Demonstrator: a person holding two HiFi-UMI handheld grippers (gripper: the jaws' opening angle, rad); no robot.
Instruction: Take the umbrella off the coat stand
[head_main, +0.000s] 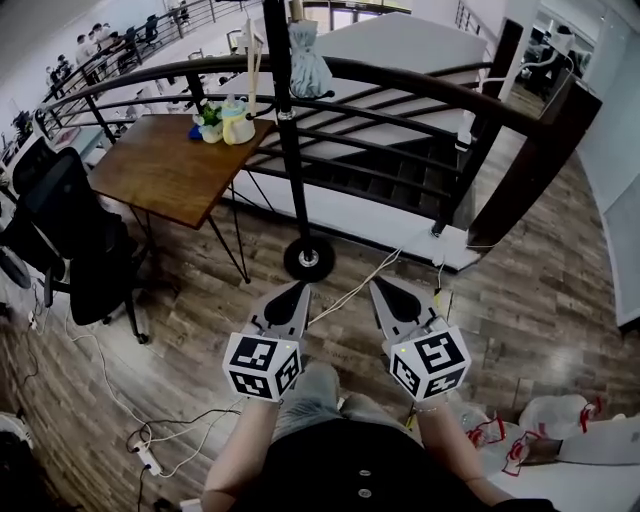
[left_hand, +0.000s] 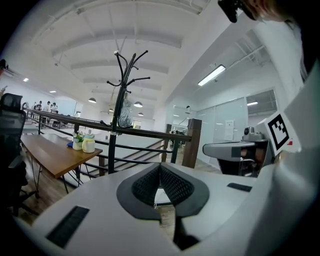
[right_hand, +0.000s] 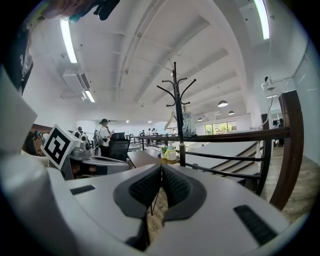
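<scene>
A black coat stand (head_main: 287, 140) rises just in front of the railing, its round base (head_main: 308, 258) on the wood floor. A grey folded umbrella (head_main: 307, 62) hangs high on its pole; it also shows as a pale bundle in the left gripper view (left_hand: 124, 114) and the right gripper view (right_hand: 188, 125). My left gripper (head_main: 298, 289) and right gripper (head_main: 379, 286) are side by side low in the head view, a short way in front of the base and pointing at the stand. Both have their jaws pressed together with nothing between them (left_hand: 160, 168) (right_hand: 161, 171).
A black stair railing (head_main: 420, 85) runs behind the stand, with stairs beyond. A wooden table (head_main: 160, 170) with a bottle (head_main: 238, 124) and a small plant stands to the left, an office chair (head_main: 75, 240) beside it. Cables (head_main: 352, 288) cross the floor; plastic bags (head_main: 555, 418) lie at lower right.
</scene>
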